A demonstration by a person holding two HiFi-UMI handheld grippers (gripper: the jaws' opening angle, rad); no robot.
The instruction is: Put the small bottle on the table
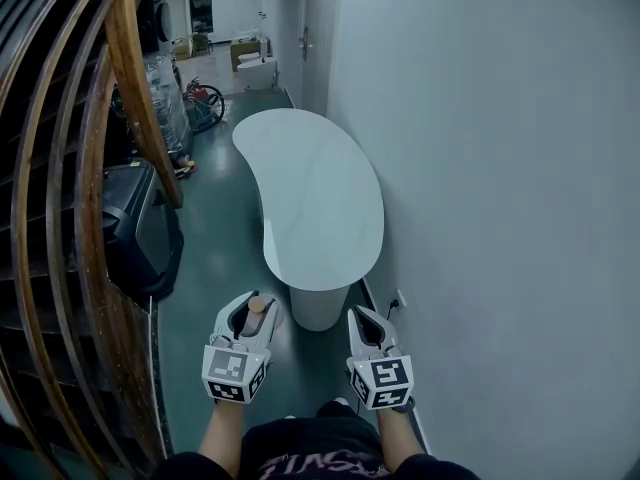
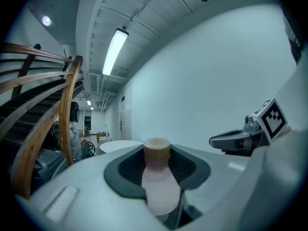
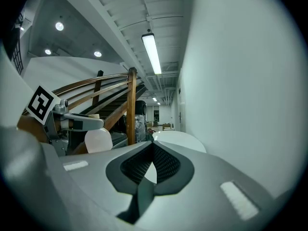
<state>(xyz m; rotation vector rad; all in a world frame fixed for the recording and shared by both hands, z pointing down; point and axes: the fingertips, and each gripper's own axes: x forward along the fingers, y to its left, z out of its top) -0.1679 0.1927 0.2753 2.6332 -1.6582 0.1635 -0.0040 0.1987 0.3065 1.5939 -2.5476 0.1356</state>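
The left gripper has its dark-padded fingers closed narrowly on a small pale-pink bottle with a round tan cap. The bottle lies along the fingers, cap toward their tips. It hangs over the dark green floor, just short of the near edge of the white kidney-shaped worktop. The right gripper is beside it, near the grey wall, with its fingers pressed together on nothing. A curved wooden stair railing rises on the person's left.
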